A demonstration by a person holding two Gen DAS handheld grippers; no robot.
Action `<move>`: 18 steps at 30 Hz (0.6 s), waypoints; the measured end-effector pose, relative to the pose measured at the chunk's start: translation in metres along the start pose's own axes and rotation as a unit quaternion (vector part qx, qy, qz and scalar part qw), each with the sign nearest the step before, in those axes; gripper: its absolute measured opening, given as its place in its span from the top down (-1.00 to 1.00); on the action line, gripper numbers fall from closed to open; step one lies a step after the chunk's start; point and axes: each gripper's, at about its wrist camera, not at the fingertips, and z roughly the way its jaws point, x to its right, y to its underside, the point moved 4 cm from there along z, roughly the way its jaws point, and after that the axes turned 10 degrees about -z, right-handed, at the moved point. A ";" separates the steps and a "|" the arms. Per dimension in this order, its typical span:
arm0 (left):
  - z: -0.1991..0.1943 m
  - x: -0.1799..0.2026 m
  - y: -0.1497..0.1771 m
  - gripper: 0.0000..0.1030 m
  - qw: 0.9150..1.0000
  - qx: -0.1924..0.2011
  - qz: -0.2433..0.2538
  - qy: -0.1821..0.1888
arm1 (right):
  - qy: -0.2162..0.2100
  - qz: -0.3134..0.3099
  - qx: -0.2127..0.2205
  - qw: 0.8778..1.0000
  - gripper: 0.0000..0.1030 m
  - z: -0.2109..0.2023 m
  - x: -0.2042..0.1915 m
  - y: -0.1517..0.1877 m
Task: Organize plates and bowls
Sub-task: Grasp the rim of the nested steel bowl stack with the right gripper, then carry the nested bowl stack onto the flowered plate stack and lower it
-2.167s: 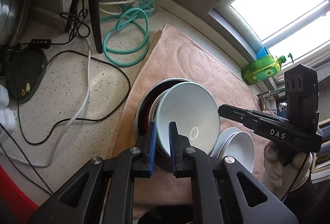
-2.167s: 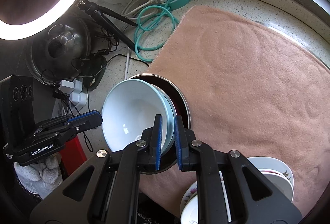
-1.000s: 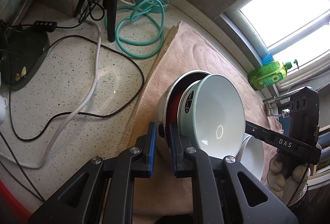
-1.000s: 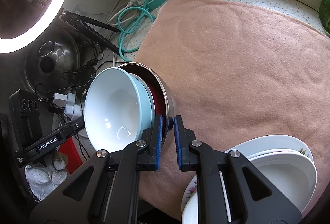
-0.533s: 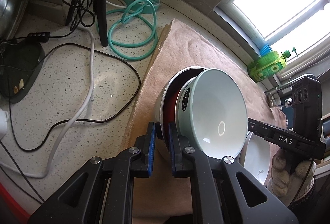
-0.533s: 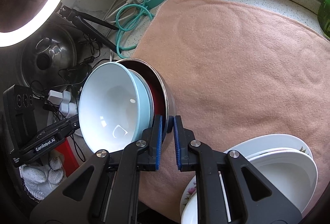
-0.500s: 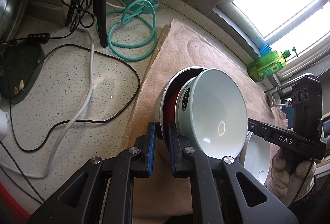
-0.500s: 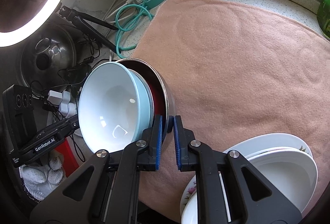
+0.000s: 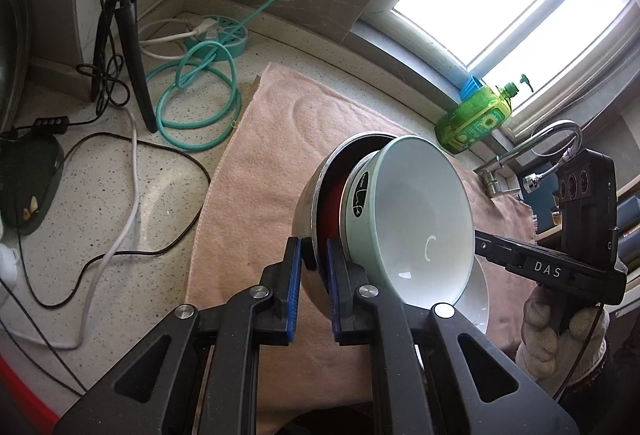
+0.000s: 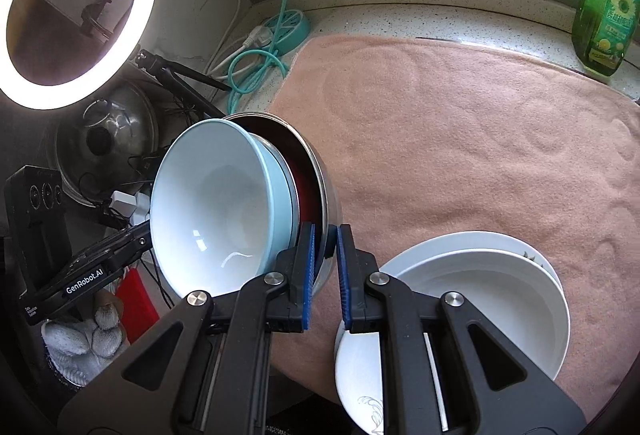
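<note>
A steel bowl [image 9: 310,191] with a red inside holds a pale blue bowl [image 9: 420,215], and the stack is lifted and tilted above the pink towel [image 9: 272,139]. My left gripper [image 9: 310,263] is shut on the steel bowl's rim on one side. My right gripper [image 10: 323,247] is shut on the same steel bowl [image 10: 328,187] at the opposite rim, with the blue bowl [image 10: 212,203] leaning to the left. A stack of white plates [image 10: 480,299] sits on the towel [image 10: 460,139] under the right gripper.
A green soap bottle [image 9: 476,115] stands by the window with a faucet [image 9: 536,143] beside it. Teal cable coil [image 9: 196,91], power strip, tripod [image 9: 124,35] and loose cords lie on the speckled counter at left. A ring light [image 10: 72,7] and a pot lid [image 10: 104,135] stand at far left.
Both grippers have raised the stacked bowls and tipped them further onto their side. The bowls sit higher above the towel than before, and the grip on the steel rim is unchanged.
</note>
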 end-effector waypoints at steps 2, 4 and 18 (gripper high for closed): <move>-0.002 0.014 0.003 0.81 1.000 0.004 0.009 0.001 | 0.002 0.001 0.004 1.000 0.79 -0.012 0.006 0.005; -0.003 0.027 0.006 0.81 1.000 0.007 0.015 0.004 | 0.006 0.000 0.007 1.000 0.79 -0.023 0.014 0.010; 0.030 0.094 0.050 0.81 0.998 -0.031 0.046 0.026 | 0.035 0.030 0.018 0.999 0.78 -0.085 0.077 0.061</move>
